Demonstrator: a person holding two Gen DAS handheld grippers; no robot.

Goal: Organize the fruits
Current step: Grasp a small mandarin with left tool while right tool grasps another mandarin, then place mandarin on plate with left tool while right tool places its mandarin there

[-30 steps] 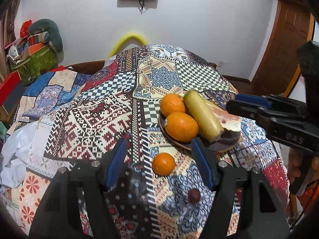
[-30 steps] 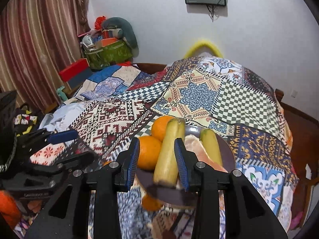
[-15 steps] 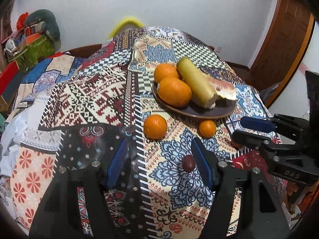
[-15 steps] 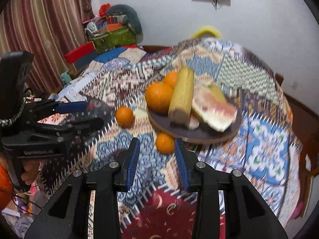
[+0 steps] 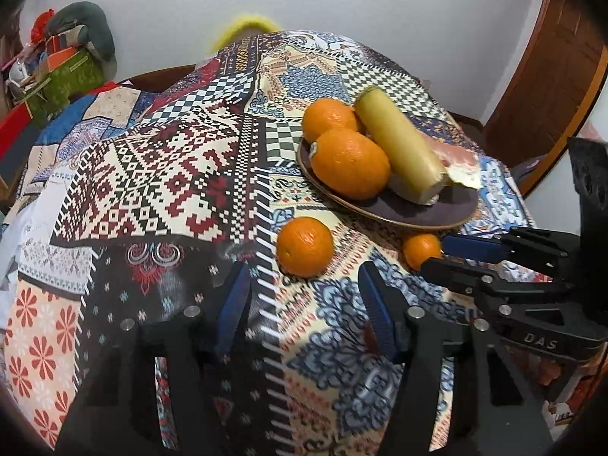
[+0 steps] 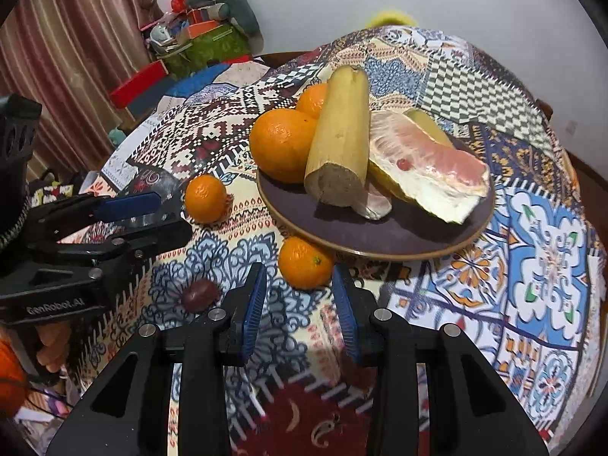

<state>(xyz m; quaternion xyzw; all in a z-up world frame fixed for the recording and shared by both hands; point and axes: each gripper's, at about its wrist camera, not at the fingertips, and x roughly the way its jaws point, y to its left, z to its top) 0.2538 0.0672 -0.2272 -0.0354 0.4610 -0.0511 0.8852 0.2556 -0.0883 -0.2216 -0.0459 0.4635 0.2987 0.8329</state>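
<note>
From the left wrist, the left hand-held gripper has just been closing yet stands spread and empty over the patchwork-covered surface. A loose orange lies just ahead of its fingertips, beside the brown plate (two oranges and a yellowish stalk on it).

From the right wrist, the right hand-held gripper is narrowly parted, pinching nothing. A small orange sits just beyond its tips, against the plate's rim. A dark red fruit lies to the left.
</note>
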